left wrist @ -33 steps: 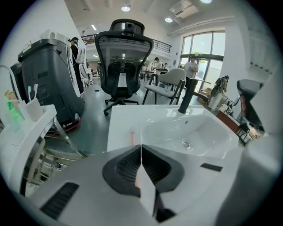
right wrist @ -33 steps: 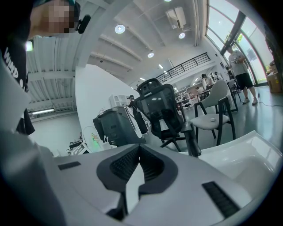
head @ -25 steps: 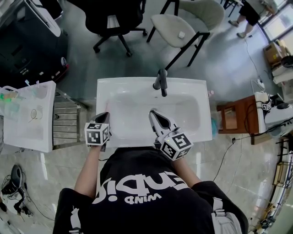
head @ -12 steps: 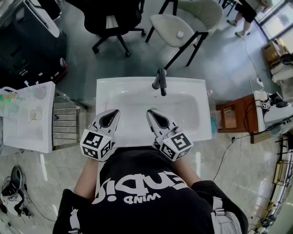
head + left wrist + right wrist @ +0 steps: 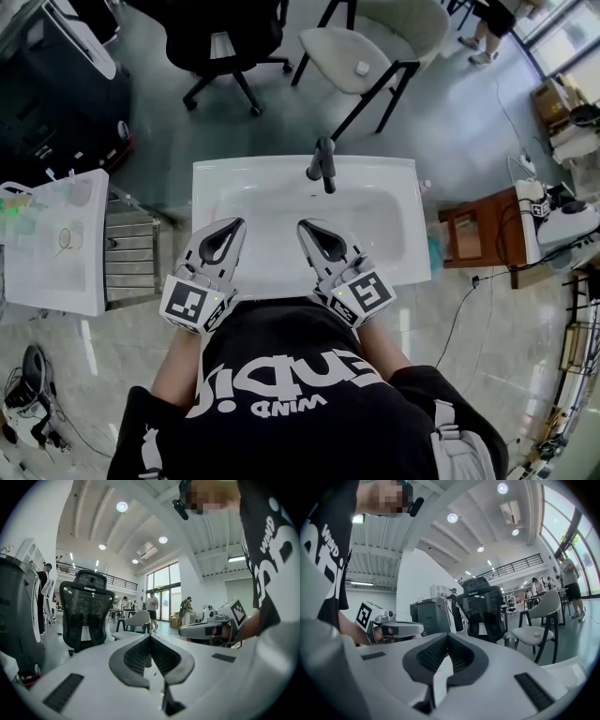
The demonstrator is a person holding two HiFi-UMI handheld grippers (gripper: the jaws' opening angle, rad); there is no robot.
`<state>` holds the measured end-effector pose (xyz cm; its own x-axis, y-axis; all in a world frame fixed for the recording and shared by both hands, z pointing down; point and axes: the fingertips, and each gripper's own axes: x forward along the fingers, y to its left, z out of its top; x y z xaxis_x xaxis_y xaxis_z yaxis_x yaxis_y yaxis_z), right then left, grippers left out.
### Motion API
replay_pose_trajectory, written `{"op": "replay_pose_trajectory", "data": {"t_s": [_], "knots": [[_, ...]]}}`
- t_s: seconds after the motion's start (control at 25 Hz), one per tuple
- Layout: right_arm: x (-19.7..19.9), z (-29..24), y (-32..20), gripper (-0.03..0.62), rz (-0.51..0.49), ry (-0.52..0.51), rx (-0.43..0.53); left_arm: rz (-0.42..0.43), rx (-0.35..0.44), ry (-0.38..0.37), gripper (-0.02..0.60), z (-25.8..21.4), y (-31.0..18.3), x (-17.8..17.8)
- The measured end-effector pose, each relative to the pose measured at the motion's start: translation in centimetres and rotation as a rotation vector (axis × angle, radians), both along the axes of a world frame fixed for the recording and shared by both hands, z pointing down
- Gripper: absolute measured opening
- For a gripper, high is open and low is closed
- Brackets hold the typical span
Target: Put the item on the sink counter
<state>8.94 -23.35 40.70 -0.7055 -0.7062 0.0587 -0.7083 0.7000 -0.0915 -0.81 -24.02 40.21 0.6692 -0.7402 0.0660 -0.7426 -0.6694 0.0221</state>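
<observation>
At the centre of the frame we hold the left tool (image 5: 232, 226) and the right tool (image 5: 304, 228) side by side over the basin of the white sink (image 5: 211, 173). Each has its tips together and points toward the dark faucet (image 5: 322, 165). Across the top of the frame we see a beige chair (image 5: 361, 56) and a black office chair (image 5: 220, 37).

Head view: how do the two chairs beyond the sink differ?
The office chair is black, on a star base with castors; the dining chair is pale, on straight black legs. The office chair stands left of the faucet; the dining chair, right of it, carries a small white thing on its seat. Both stand unoccupied on the floor beyond the sink.
</observation>
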Motion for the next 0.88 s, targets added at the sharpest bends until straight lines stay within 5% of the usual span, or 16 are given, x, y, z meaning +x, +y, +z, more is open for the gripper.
{"op": "replay_pose_trajectory", "data": {"t_s": [0.88], "knots": [[0.6,0.7,-0.7,0.017,0.072,-0.024,-0.013,-0.065,-0.01,0.018,0.02,1.3,0.4,-1.4]]}}
